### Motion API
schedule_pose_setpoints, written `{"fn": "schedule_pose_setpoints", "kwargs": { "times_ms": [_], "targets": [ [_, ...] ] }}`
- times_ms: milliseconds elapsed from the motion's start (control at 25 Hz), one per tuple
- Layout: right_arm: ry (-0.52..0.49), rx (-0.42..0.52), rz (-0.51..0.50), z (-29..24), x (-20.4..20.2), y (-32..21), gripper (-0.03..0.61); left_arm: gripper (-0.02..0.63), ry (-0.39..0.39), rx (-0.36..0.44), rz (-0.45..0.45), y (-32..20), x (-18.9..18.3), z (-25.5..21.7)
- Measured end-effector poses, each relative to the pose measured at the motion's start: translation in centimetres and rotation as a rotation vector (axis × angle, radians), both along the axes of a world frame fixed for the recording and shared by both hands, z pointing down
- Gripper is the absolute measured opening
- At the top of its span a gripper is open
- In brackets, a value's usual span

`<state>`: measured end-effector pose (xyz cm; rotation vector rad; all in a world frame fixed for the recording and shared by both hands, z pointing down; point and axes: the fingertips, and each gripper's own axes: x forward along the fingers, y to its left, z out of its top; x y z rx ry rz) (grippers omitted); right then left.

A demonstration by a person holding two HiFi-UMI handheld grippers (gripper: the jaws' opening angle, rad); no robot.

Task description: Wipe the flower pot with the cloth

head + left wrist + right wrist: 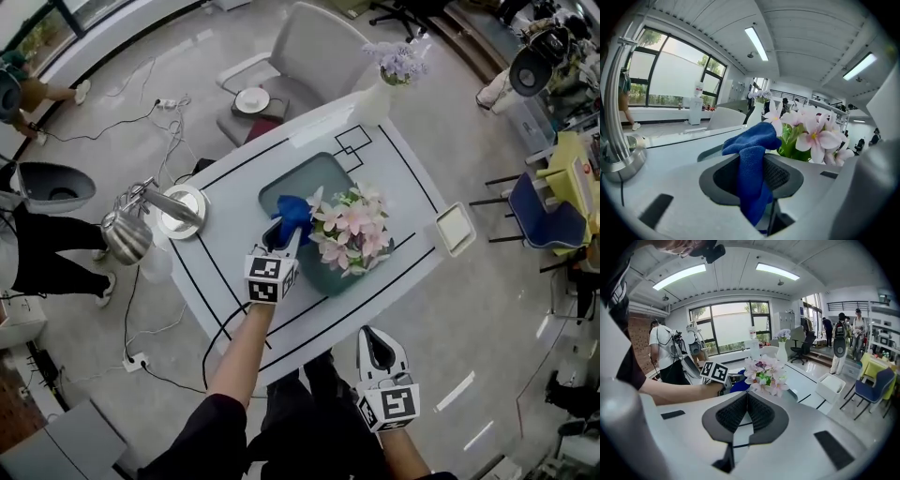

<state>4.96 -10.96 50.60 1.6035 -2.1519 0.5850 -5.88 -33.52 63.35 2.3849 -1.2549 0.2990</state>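
Gripping limp blue cloth (292, 212) in left claw (280, 236) beside flower pot (349, 236).
Holding right claw (374, 337) clenched, empty; judging pot tippy, blooms fragile.

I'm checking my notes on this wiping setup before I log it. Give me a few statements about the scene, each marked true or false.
1. The left gripper has its fingers shut on the blue cloth. True.
2. The right gripper grips the flower pot. False: its fingers are shut on nothing, and it is held back near the person, apart from the flowers.
3. The pink flowers stand on the teal tray. True.
4. The metal watering can sits to the right of the tray. False: it is to the tray's left.
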Motion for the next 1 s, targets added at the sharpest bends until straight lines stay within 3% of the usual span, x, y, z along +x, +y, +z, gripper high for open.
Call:
{"fn": "schedule_pose_setpoints", "kwargs": {
  "times_ms": [520, 1000],
  "targets": [
    [0.015, -0.023, 0.05, 0.8, -1.2, 2.0, 0.009, 0.138, 0.054, -0.082, 0.096, 4.6, 3.0, 2.0],
    [-0.042, -0.002, -0.04, 0.7, 0.8, 2.5, 0.009, 0.138, 0.06, -0.121, 0.002, 8.2, 5.0, 2.1]
  ]
}}
